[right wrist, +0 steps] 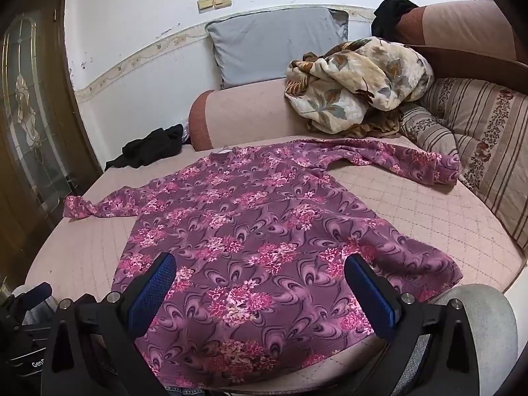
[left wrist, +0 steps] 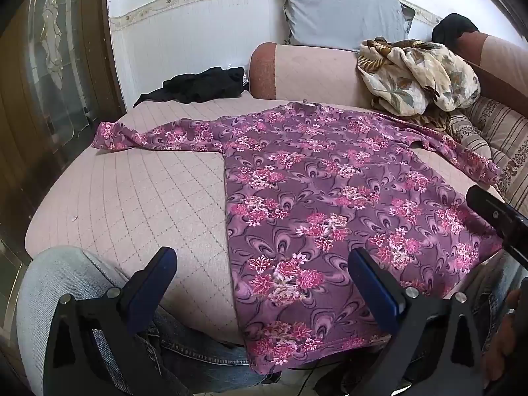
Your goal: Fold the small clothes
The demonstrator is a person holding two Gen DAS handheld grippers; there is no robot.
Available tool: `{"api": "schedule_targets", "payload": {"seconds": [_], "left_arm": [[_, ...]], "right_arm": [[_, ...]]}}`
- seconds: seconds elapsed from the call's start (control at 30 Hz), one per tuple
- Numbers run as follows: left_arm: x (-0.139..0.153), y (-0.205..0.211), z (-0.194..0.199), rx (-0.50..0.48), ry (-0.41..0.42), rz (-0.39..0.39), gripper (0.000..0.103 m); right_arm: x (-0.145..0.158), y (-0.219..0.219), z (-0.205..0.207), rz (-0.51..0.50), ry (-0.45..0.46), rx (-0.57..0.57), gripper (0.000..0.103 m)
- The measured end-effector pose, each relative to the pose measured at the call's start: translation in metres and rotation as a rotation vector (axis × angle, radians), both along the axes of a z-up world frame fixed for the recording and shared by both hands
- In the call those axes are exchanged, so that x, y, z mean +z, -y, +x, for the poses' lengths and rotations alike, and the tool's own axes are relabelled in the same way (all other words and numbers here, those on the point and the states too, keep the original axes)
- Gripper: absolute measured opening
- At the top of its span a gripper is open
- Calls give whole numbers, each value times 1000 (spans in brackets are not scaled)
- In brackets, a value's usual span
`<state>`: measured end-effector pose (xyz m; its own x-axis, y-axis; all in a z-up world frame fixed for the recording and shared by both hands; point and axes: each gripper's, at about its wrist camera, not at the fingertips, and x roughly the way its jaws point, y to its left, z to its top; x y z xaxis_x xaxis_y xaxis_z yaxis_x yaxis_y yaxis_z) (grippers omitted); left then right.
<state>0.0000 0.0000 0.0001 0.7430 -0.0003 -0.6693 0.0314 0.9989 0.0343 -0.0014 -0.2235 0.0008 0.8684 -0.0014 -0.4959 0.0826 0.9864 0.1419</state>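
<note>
A purple long-sleeved top with pink flowers (left wrist: 316,198) lies flat on the pink quilted couch seat (left wrist: 138,198), both sleeves spread out, its hem hanging over the front edge. It also shows in the right wrist view (right wrist: 257,231). My left gripper (left wrist: 260,264) is open and empty, hovering over the hem's left part. My right gripper (right wrist: 260,270) is open and empty above the lower middle of the top; its body shows at the right edge of the left wrist view (left wrist: 498,214).
A black garment (left wrist: 201,87) lies at the back left of the seat. A crumpled floral blanket (left wrist: 415,76) and striped cushions (right wrist: 478,151) sit at the back right. A grey pillow (left wrist: 343,13) leans on the wall. My jeans-clad knees (left wrist: 66,290) are at the front edge.
</note>
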Motion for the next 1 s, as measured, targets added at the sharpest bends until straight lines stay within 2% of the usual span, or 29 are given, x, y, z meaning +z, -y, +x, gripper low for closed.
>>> {"api": "schedule_targets", "payload": {"seconds": [0.47, 0.67, 1.0], "left_arm": [[6, 0, -6, -2, 22, 17, 103], [4, 1, -3, -2, -31, -24, 103], [5, 1, -3, -2, 4, -7, 103]], "right_arm": [[1, 1, 0, -14, 1, -11, 103], [1, 0, 0, -12, 2, -12, 103], [3, -2, 0, -11, 8, -11, 103]]}}
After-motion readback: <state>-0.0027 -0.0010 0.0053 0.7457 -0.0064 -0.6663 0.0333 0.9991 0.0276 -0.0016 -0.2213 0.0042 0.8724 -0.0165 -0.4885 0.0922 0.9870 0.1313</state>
